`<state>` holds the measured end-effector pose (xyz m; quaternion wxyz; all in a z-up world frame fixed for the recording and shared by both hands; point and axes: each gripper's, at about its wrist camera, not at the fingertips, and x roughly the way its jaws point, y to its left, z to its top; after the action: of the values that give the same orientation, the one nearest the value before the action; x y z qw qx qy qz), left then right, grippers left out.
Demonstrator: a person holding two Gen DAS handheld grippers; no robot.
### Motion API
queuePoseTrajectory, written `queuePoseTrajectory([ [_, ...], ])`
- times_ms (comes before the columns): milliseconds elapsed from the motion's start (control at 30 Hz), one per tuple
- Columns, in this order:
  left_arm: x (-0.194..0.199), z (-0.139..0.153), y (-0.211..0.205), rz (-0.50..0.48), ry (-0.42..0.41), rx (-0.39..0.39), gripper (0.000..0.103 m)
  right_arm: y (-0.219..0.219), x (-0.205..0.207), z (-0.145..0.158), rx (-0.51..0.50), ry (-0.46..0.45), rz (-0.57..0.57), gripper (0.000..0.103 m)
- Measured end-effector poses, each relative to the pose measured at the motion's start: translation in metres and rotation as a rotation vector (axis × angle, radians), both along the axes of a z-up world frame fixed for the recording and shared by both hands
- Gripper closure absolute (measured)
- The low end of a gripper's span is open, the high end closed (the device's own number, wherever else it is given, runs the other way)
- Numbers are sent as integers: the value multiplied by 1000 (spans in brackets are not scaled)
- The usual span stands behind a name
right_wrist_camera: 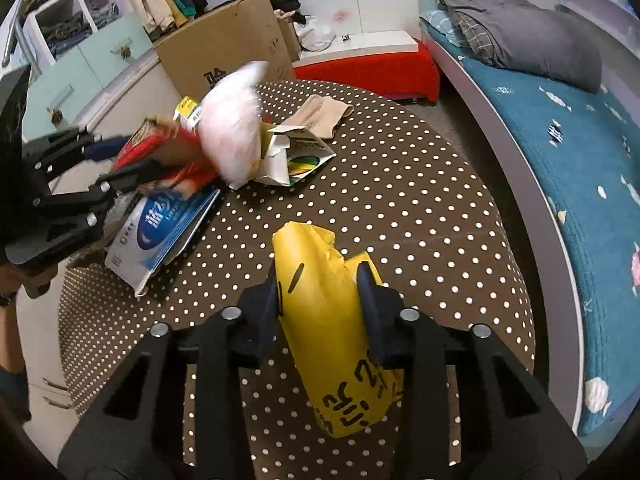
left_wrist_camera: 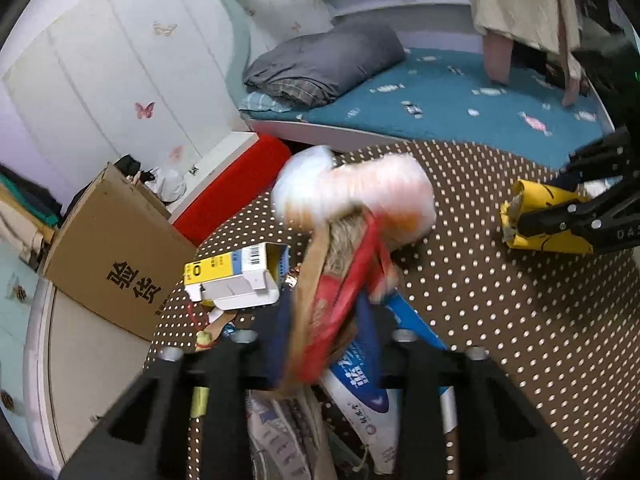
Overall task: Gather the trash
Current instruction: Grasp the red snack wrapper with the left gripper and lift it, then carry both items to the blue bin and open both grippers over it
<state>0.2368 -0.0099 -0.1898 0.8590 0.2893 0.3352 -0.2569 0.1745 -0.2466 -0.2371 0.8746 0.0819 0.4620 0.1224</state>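
Yellow paper packet (right_wrist_camera: 340, 320) lies low in the frame's centre on the polka-dot tabletop (right_wrist_camera: 420, 208), clamped between the right claw (right_wrist_camera: 324, 296). At left, the left claw (right_wrist_camera: 120, 168) grips a blurred red-and-brown wrapper (right_wrist_camera: 176, 156) beside a white plastic bag (right_wrist_camera: 236, 136).

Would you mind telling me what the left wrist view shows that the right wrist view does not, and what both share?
Only the left wrist view shows the pale garment hanging over the bed's far end. Only the right wrist view shows the torn white carton, the beige cloth and the shelf of clothes. Both show the dotted table, the yellow packet between the right gripper's fingers, the blurred red-and-white wrapper bundle at the left gripper, the cardboard box and the grey pillow.
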Motion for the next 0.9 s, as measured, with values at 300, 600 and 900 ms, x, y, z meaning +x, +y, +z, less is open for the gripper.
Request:
queuePoseTrajectory([
  [300,-20,34,15,80,-25,-114,82,-29,-10,13,144,-28,-35,72],
  [600,-49,88,-5,99,-18,-363,82,-81,-20,43,345,-114,-98,72],
  [900,-51,101,-96,35,125,-585,82,-182,-42,59,413,-204,-323,72],
])
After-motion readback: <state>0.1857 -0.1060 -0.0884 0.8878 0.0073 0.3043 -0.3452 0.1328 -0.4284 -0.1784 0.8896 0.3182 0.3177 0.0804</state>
